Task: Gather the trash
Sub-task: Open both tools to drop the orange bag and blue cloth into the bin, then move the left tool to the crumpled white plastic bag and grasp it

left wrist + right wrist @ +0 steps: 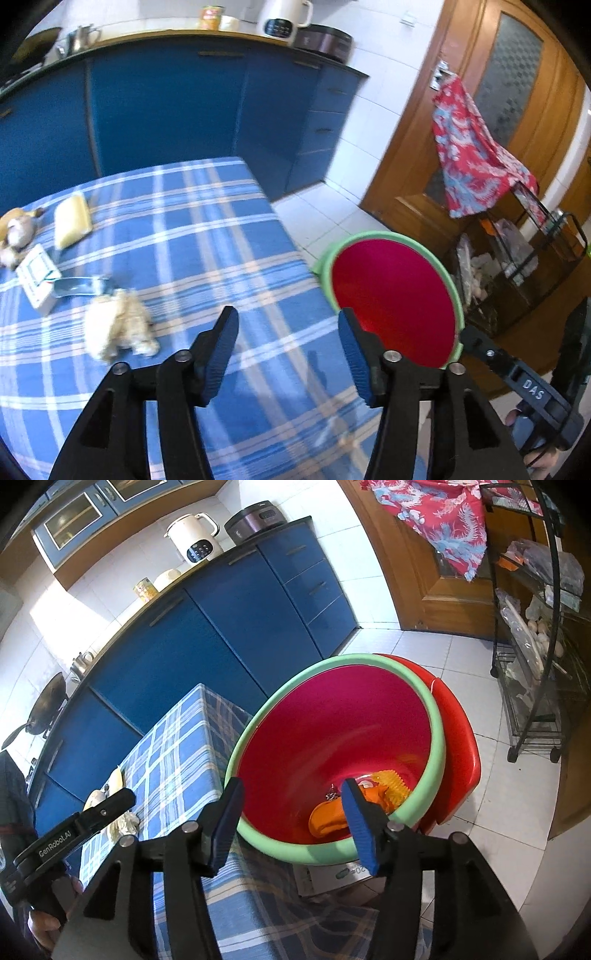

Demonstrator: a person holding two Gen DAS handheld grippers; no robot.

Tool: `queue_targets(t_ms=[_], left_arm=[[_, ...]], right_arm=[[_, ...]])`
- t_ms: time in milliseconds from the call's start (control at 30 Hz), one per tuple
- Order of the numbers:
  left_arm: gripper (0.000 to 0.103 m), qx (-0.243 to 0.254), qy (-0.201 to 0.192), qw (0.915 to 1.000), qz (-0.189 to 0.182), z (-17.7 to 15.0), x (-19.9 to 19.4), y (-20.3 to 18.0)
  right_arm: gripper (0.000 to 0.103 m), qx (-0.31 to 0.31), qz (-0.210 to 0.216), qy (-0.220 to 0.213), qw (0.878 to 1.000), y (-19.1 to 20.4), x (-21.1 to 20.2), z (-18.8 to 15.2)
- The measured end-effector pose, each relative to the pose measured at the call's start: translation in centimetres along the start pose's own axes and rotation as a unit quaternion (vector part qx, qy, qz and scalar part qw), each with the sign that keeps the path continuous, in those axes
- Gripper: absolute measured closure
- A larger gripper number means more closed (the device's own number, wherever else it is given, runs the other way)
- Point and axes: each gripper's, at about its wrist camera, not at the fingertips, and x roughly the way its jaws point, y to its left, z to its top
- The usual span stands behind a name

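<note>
A red bin with a green rim (369,709) stands beside the table's right edge; orange and yellow trash (332,819) lies at its bottom. My right gripper (291,797) is open and empty above the bin's near rim. My left gripper (288,325) is open and empty above the blue plaid tablecloth (207,229). On the table to its left lie a crumpled beige wad (118,325), a blue-silver wrapper (77,286), a small white box (37,277), a yellow sponge-like block (72,219) and brown scraps (16,232). The bin also shows in the left wrist view (395,295).
Blue kitchen cabinets (166,107) run behind the table, with a white kettle (284,18) and a cooker (325,42) on the counter. A wooden door (498,92) with a red patterned cloth (469,147) and a black wire rack (535,646) stand to the right.
</note>
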Motion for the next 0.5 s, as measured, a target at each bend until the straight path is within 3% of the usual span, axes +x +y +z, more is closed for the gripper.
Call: queue_targets(t_ms=[267,500], left_arm=[[0.043,-0.026,-0.006,0.9990,0.035,-0.3,-1.0,3.4],[0.033,-0.049,-0.006,0.9944,0.094,-0.6,-1.2,6.9]], right_arm=[[0.036,-0.004,-0.005,0.005,1.000,0.7,0.1,-0.2],[0.030,-0.004,-0.011,0.006,1.000,0.9,0.2,-0.2]])
